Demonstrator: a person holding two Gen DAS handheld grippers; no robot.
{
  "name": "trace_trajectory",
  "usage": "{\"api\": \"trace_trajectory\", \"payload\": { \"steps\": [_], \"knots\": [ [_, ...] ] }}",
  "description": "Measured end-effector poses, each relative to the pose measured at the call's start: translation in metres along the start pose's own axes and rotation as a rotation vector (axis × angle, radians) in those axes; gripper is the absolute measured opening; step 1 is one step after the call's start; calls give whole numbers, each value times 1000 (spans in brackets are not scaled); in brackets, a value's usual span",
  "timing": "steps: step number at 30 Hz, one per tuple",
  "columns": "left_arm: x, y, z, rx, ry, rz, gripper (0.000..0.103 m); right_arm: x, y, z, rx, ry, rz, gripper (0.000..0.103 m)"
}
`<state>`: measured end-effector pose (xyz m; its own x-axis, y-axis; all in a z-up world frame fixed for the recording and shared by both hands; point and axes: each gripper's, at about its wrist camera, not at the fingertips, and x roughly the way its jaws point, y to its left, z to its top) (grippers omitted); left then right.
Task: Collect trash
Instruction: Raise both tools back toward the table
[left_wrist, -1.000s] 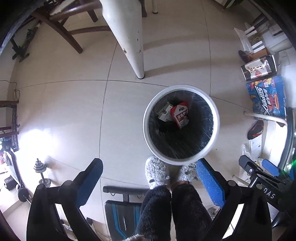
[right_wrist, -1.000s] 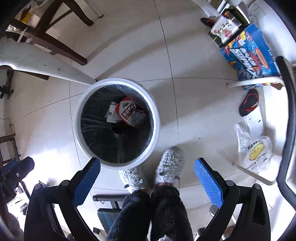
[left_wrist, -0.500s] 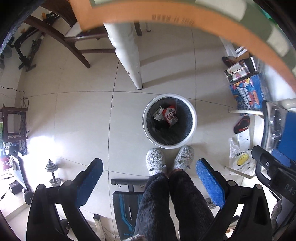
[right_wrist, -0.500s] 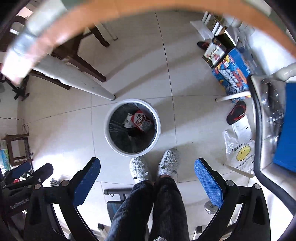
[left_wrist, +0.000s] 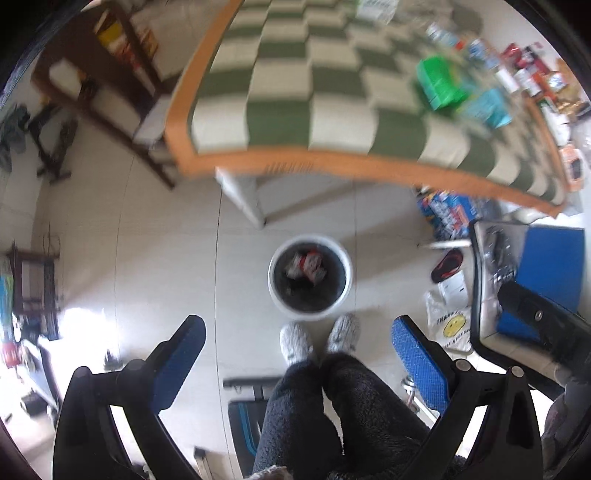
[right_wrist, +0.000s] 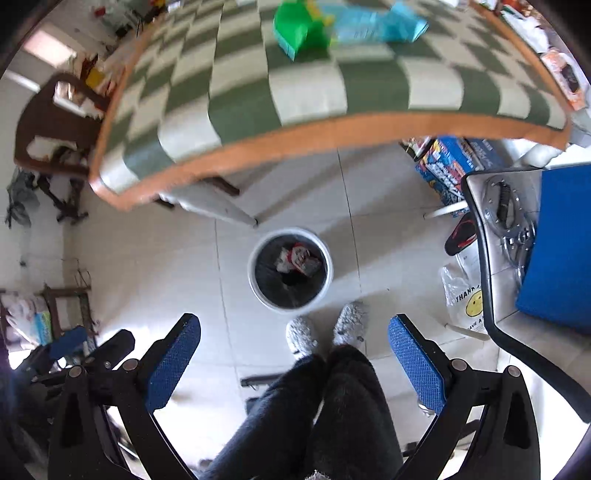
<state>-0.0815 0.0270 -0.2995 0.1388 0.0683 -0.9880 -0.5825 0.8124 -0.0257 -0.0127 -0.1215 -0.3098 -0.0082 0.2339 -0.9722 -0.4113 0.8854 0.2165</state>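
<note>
The jaws of both grippers are standing wide apart with nothing between their blue pads: the left gripper (left_wrist: 297, 341) and the right gripper (right_wrist: 293, 334) are both pointing down at the floor (right_wrist: 155, 258). Just below them, the person's legs (right_wrist: 314, 413) in dark fuzzy trousers are showing, ending in grey fluffy slippers (left_wrist: 295, 339) planted on the pale tiles.

Right in front of the slippers a round white trash bin (right_wrist: 255, 284) is sitting on the floor, lined with a dark bag. Inside it, crumpled trash (right_wrist: 299, 260) is lying near the far side: a red-and-white packet beside some whitish paper.

To the right, a plastic bag (right_wrist: 461, 299) with a yellow smiley face is lying on the floor next to a black-framed chair carrying a blue cushion (right_wrist: 557, 243).

Farther off, the counter (right_wrist: 295, 96) is stretching across the top of both views, covered in a green-and-white checked cloth with an orange edge. On it a green packet (right_wrist: 295, 29) and a light blue wrapper (right_wrist: 373, 24) are lying close together, blurred. More small packages (left_wrist: 532, 70) are crowding the counter's far right end in the left view.
</note>
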Motion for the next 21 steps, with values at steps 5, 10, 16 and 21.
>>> {"api": "trace_trajectory", "payload": {
  "steps": [5,10,16,21],
  "knots": [
    [-40,-28,52,57,-122,7,103,-62,-16,38,93,-117,26,103],
    [-63,-54,120,75,-189,20,103,-110,-52,88,166,-216,26,103],
    [-61,-84,212,50,-220,42,103,-129,-106,177,237,-251,48,103],
    [-43,-92,312,-20,-177,42,103,-109,-133,288,249,-207,86,103]
  ]
}}
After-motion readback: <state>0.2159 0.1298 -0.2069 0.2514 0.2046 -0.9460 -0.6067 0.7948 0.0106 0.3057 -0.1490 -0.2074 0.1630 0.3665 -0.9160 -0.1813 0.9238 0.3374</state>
